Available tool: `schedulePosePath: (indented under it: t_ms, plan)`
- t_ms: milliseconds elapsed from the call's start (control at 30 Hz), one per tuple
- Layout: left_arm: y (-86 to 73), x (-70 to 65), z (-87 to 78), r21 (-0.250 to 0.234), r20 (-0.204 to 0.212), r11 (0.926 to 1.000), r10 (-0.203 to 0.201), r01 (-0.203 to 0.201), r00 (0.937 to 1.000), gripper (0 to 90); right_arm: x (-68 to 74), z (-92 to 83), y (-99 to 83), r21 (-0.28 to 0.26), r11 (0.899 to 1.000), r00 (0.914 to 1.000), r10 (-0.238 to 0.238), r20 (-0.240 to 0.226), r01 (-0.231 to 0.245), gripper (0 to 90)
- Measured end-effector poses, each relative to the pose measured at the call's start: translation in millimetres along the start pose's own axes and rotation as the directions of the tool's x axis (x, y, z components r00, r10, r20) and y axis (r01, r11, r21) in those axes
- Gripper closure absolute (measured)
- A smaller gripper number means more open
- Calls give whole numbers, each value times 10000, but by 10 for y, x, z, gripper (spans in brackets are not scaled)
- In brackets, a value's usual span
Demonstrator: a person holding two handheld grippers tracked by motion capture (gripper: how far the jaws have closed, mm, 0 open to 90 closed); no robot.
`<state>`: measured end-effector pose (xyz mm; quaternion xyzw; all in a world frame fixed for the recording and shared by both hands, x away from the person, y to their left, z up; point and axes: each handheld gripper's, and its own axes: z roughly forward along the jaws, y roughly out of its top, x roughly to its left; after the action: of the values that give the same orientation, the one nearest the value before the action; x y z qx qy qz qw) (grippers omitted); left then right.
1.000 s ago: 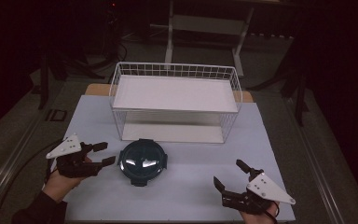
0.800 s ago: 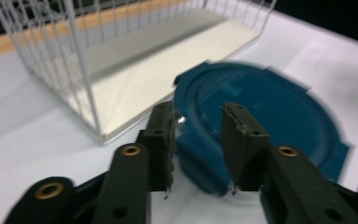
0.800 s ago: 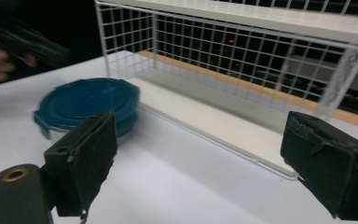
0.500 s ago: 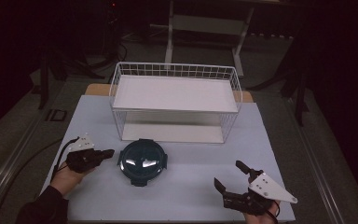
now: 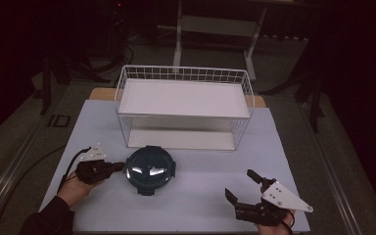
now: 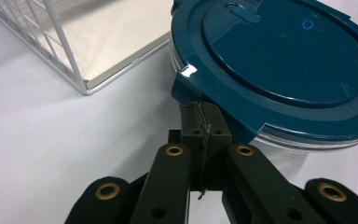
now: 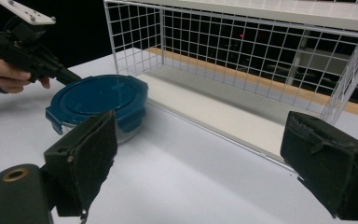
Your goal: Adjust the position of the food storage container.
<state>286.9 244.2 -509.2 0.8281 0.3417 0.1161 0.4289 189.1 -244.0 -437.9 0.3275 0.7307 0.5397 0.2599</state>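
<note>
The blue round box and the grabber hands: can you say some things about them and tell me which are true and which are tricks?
1. The blue-lidded container sits on the table in front of the white wire basket. True.
2. The container is inside the basket. False: it is outside, on the table.
3. The left gripper has its jaws closed together at the container's lid clip. True.
4. The right gripper is squeezing the container. False: its jaws are wide open, away from it.
5. The lid is off. False: it is on.

No text, label, brand or number can be read anywhere, not even on the blue lid [image 6: 284, 60] just ahead of the left claw [image 6: 204, 122].
</note>
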Motion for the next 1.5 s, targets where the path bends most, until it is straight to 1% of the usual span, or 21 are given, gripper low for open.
schedulePosePath:
  t_ms: [33, 67, 167, 233, 333, 500, 567, 600, 667, 800, 867, 933, 967, 1033, 1233, 1467, 1500]
  plan:
    - [0, 0, 0, 0, 0, 10000, 0, 0, 10000, 895, 0, 0, 0, 0, 10000, 10000, 0, 0, 0, 107]
    - [8, -7, 11, -11, 6, 10000, -81, 81, 10000, 895, -5, 4, -2, 7, 10000, 10000, 45, -30, -45, 107]
    - [28, -39, 34, -67, 105, 9999, -108, 109, 9999, 896, -16, 18, -6, 111, 9999, 9999, 82, 150, -83, 109]
    - [41, -61, 49, -35, 149, 10000, -86, 87, 9999, 896, -16, 18, -6, 111, 9999, 9999, 82, 150, -83, 109]
    - [85, -148, 116, 9, 385, 10000, 37, -38, 9993, 896, -26, 17, -10, 11, 10000, 9996, 43, 277, -43, 109]
    - [153, -238, 210, 54, 518, 9999, 88, -91, 9986, 896, -37, 10, -13, -86, 10000, 9996, 48, 292, -46, 109]
    - [183, -264, 248, 80, 558, 9999, 104, -108, 9984, 895, -37, 8, -12, -72, 10000, 9995, -43, 317, 46, 109]
    - [198, -274, 268, 91, 622, 9999, 38, -44, 9981, 895, -37, 8, -13, -72, 10000, 9995, -53, 320, 55, 109]
    - [226, -299, 310, 82, 654, 9999, 97, -103, 9978, 895, -40, 10, -15, -56, 10000, 9995, -48, 305, 50, 109]
    - [278, -363, 391, 42, 856, 9997, 224, -228, 9961, 896, -37, 8, -18, -56, 10000, 9996, -51, 281, 52, 109]
    - [303, -397, 431, 51, 959, 9998, 199, -205, 9952, 895, -36, 2, -19, -91, 10000, 9996, -40, 270, 42, 109]
    - [334, -434, 465, 84, 935, 9997, 212, -221, 9954, 895, -31, -1, -21, -91, 9999, 9996, -75, 261, 78, 109]
    - [343, -442, 479, 116, 1012, 9996, 255, -268, 9945, 895, -28, -2, -23, -84, 9999, 9996, -92, 256, 94, 109]
    - [355, -463, 512, 55, 1100, 9999, 120, -127, 9939, 895, -24, 0, -24, -71, 9999, 9996, -81, 255, 83, 109]
    - [413, -533, 597, 63, 1198, 9998, 167, -176, 9927, 896, -17, 10, -25, -9, 10000, 9997, -58, 219, 58, 109]
    - [500, -620, 728, 39, 1357, 9996, 262, -270, 9904, 896, -19, 14, -28, 15, 10000, 9998, -74, 191, 73, 109]
    - [525, -641, 766, 46, 1458, 9993, 350, -361, 9887, 895, -20, 14, -28, 40, 10000, 9998, -41, 190, 40, 110]
